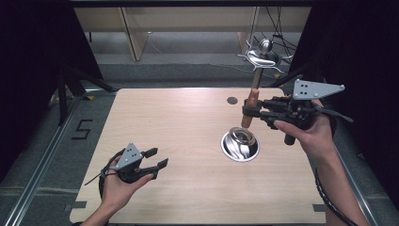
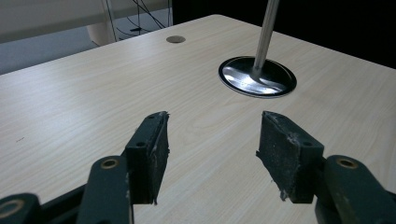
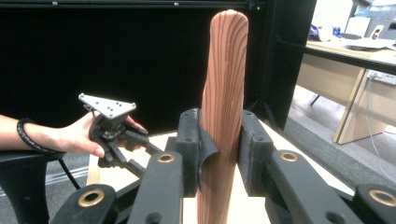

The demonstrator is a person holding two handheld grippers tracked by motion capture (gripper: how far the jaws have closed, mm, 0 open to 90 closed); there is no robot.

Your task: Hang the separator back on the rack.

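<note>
At centre-right of the tabletop [image 1: 164, 117], legend to the moment shown.

Ladle [image 1: 253, 94]: wooden handle with a steel shaft, held upright, its lower end standing in the steel bowl [image 1: 240, 145].
Right tongs [image 1: 248, 112]: clamped on the wooden handle, at one o'clock from the bowl.
Left tongs [image 1: 159, 158]: spread wide, holding nothing, low over the tabletop at nine o'clock from the bowl, well apart from it.
Progress (judged): ladle gripped and placed in the bowl; stirring or release appears left to do.
</note>
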